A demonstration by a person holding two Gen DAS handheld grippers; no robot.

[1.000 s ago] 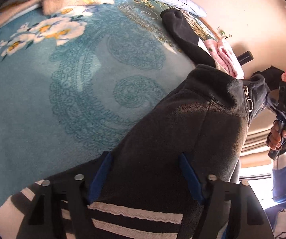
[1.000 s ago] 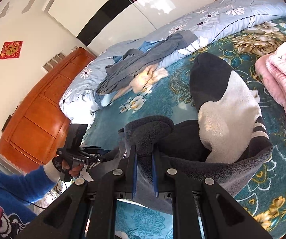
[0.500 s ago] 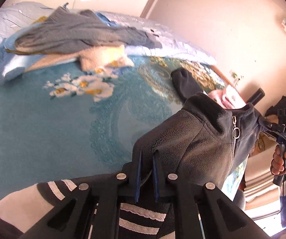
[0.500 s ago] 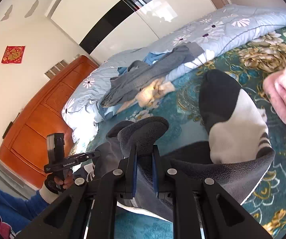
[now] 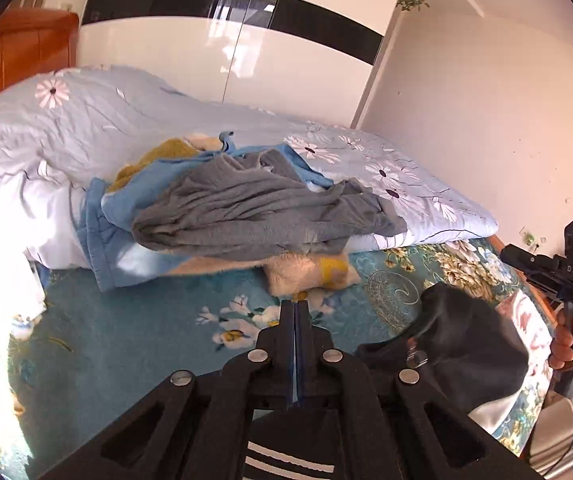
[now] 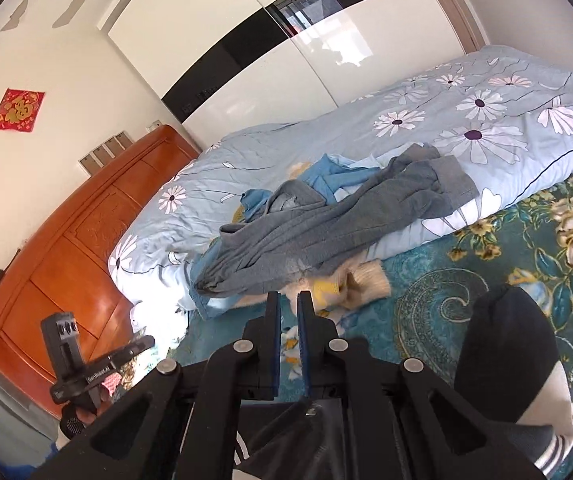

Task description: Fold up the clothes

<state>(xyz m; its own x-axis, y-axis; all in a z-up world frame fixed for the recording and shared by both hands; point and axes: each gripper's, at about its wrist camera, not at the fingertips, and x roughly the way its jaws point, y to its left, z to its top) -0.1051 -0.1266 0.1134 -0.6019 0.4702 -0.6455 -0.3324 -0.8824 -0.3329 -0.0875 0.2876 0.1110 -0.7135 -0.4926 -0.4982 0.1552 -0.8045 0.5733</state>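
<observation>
Both hand-held grippers have lifted clear of the dark fleece jacket [image 5: 474, 352], which a second ago they were pinching. The left hand-held gripper [image 5: 294, 308] now has its jaws pressed together, empty; the right hand-held gripper [image 6: 286, 300] is also closed on nothing. The jacket lies crumpled on the teal floral bed cover [image 5: 126, 344], below both.

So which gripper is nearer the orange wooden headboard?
Left. The left gripper hangs in front of the wooden headboard; the right gripper sits farther along the bed, over the teal blanket.
</observation>
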